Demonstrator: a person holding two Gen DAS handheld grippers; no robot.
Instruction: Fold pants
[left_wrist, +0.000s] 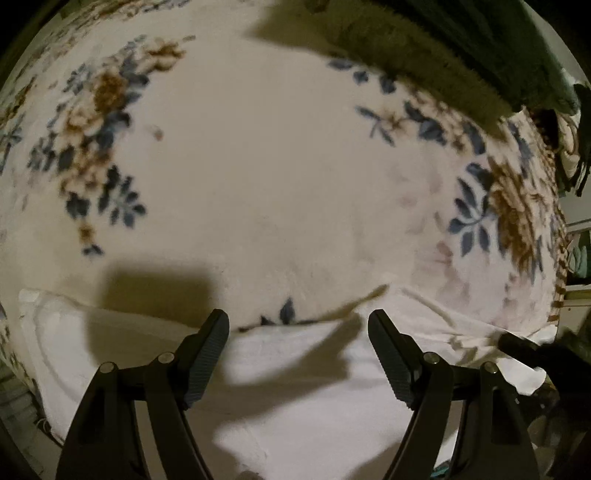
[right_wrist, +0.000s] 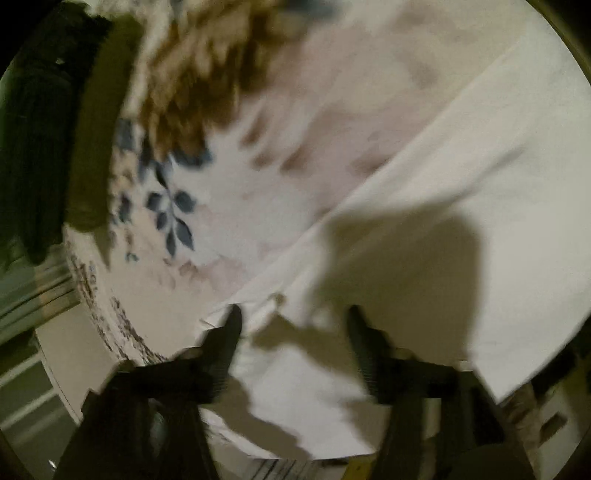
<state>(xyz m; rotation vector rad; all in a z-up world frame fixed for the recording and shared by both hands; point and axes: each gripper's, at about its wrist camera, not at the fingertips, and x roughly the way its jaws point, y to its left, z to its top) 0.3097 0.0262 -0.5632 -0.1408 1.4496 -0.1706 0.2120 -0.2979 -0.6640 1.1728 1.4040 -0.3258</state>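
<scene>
Below both grippers, the white pants (left_wrist: 295, 369) lie spread on a cream blanket (left_wrist: 258, 166) with blue and brown flowers, near its front edge. The left gripper (left_wrist: 298, 325) has its jaws wide apart above the upper edge of the pants and holds nothing. In the blurred right wrist view, the right gripper (right_wrist: 293, 321) also stands open over the white cloth (right_wrist: 443, 184), close to one end of it.
</scene>
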